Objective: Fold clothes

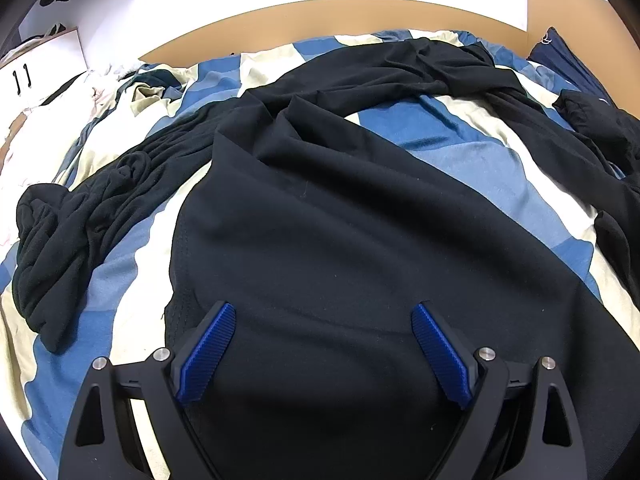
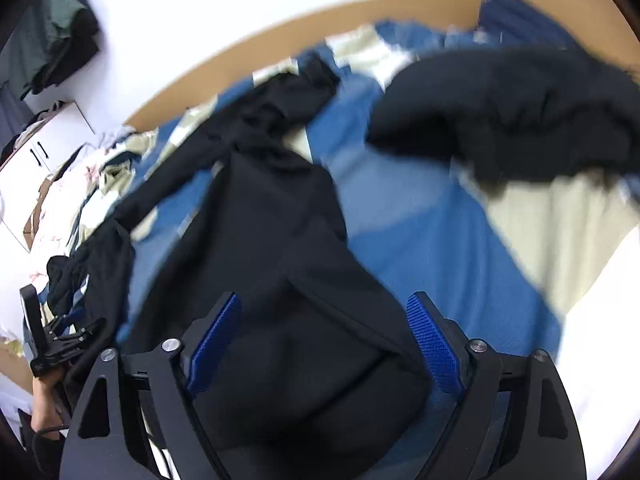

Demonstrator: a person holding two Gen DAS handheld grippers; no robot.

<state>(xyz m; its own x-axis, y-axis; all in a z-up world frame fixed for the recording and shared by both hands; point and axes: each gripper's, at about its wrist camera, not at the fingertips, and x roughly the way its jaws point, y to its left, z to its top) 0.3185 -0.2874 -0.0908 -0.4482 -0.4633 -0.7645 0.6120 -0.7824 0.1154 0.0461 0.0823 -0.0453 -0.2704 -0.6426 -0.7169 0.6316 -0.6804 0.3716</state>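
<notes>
Left wrist view: the left tool (image 1: 322, 350) is hovering wide apart, gripping nothing, over the black garment (image 1: 320, 220) lying on the bed (image 1: 460, 160).

Right wrist view: the right tool (image 2: 324, 346) is straddling 1 garment edge, pads not yet pressing. Pinch the hem squarely before folding.

A bed covered in a blue, cream and white patchwork quilt (image 1: 460, 148) carries a large black garment (image 1: 320, 220) spread across its middle, reaching from the near edge toward the tan headboard (image 1: 320, 16). A bunched black cloth (image 1: 60, 240) lies on the quilt's left side, and a crumpled black garment (image 1: 592, 124) sits at right.
</notes>
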